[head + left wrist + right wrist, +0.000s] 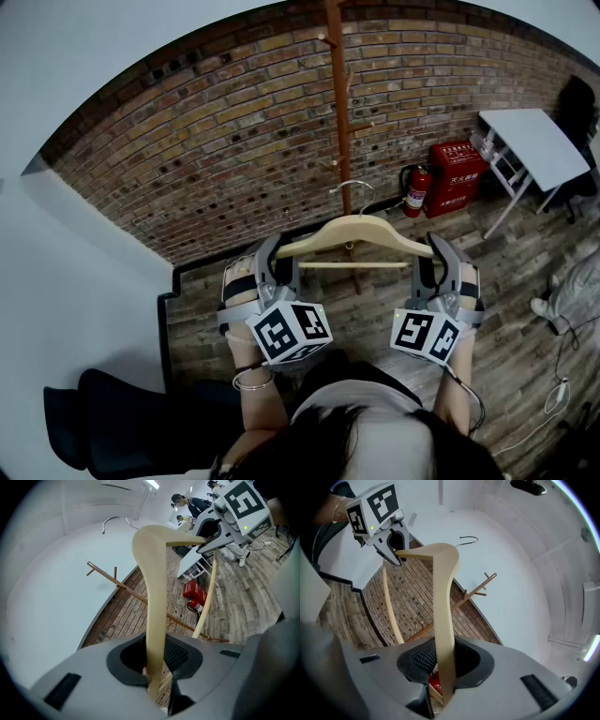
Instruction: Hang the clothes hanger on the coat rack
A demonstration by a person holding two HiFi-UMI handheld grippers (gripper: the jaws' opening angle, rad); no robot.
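Observation:
A pale wooden clothes hanger (356, 231) with a metal hook (351, 191) is held level between both grippers. My left gripper (280, 255) is shut on its left end, and my right gripper (432, 253) is shut on its right end. In the left gripper view the hanger arm (153, 588) runs up out of the jaws (157, 679) toward the right gripper (220, 527). The right gripper view shows the other arm (443, 620) pinched in its jaws (440, 679), with the left gripper (391, 545) at the far end. The brown coat rack pole (337, 112) with pegs stands just behind the hook, against the brick wall.
A red fire extinguisher (415, 191) and a red box (456, 177) sit at the wall's foot, right of the rack. A white folding table (531, 144) stands at the right. A dark chair (103, 412) is at lower left. Cables (561, 386) lie on the wooden floor.

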